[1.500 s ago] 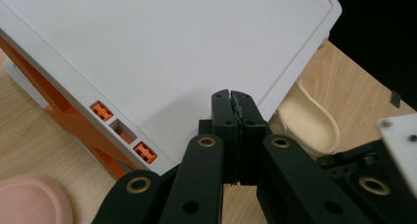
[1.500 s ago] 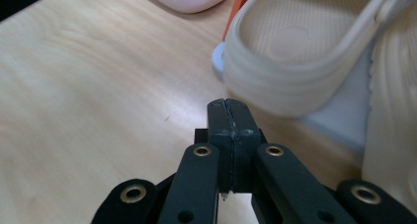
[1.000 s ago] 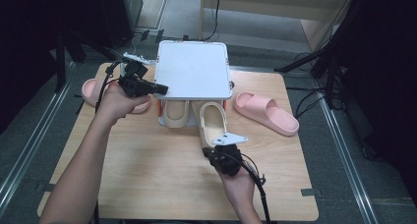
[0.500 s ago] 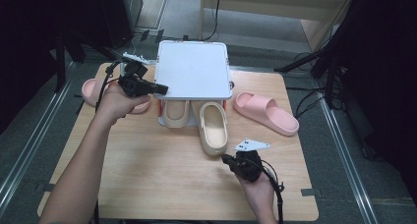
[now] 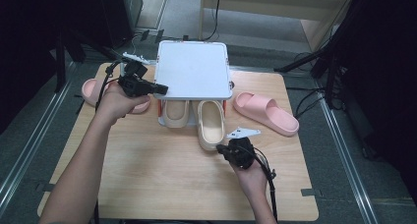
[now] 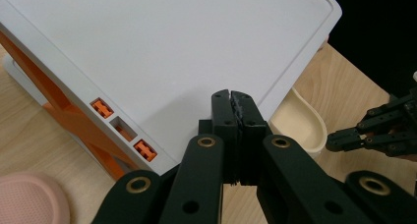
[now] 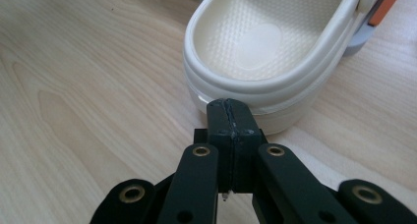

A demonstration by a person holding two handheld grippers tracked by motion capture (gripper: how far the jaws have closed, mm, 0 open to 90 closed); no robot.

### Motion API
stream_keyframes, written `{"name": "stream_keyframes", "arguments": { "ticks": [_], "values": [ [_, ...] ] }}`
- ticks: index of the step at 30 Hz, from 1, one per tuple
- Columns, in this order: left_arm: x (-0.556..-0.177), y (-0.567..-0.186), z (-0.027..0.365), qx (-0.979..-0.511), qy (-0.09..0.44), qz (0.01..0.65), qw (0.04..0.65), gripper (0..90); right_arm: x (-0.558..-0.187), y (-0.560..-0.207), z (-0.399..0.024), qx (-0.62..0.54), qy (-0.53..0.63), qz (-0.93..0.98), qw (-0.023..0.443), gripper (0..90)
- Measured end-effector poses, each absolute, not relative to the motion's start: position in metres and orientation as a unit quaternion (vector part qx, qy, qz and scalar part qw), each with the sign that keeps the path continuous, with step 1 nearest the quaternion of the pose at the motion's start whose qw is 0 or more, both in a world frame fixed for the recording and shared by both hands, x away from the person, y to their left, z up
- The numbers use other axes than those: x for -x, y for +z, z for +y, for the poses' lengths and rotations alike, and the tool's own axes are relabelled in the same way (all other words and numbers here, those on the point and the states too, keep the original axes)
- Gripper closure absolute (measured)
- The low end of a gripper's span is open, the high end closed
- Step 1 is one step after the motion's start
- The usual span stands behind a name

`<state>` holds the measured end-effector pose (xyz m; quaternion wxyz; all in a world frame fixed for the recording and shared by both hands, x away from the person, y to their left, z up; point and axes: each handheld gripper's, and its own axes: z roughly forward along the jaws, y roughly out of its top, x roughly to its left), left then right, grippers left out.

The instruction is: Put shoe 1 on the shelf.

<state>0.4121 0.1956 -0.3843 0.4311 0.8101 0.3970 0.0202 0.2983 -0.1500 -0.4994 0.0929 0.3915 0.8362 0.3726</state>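
A white shelf (image 5: pixel 194 69) on orange legs stands at the table's far middle. Two cream clogs lie toe-first under it, the left clog (image 5: pixel 175 113) mostly tucked in and the right clog (image 5: pixel 210 126) sticking out toward me. My left gripper (image 5: pixel 163 90) is shut and empty, its tips (image 6: pixel 231 95) over the shelf's (image 6: pixel 162 47) left edge. My right gripper (image 5: pixel 221 148) is shut and empty, its tips (image 7: pixel 229 106) at the heel of the right clog (image 7: pixel 265 42); I cannot tell whether they touch it.
One pink slipper (image 5: pixel 93 91) lies at the far left behind my left hand, another pink slipper (image 5: pixel 265 113) to the right of the shelf. Bare wooden tabletop (image 5: pixel 162 180) spreads across the near half. Dark floor and metal rails surround the table.
My right gripper has shifted right and toward the near edge, away from directly behind the right clog, and now points at its heel from the right. The left gripper has stayed put.
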Motion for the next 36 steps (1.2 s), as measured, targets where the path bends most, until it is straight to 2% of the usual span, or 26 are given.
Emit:
{"name": "stream_keyframes", "arguments": {
  "ticks": [25,32,36],
  "values": [
    [-0.412,-0.385,0.197,-0.810,0.018,0.395,0.432,89.5,-0.361,-0.497,-0.109,-0.405,0.376,0.828,0.096,89.4],
    [-0.412,-0.384,0.198,-0.810,0.016,0.395,0.433,88.1,-0.369,-0.500,-0.105,-0.419,0.388,0.817,0.079,89.3],
    [-0.412,-0.385,0.199,-0.809,0.014,0.394,0.435,87.9,-0.369,-0.499,-0.105,-0.416,0.388,0.818,0.081,85.8]
  ]
}}
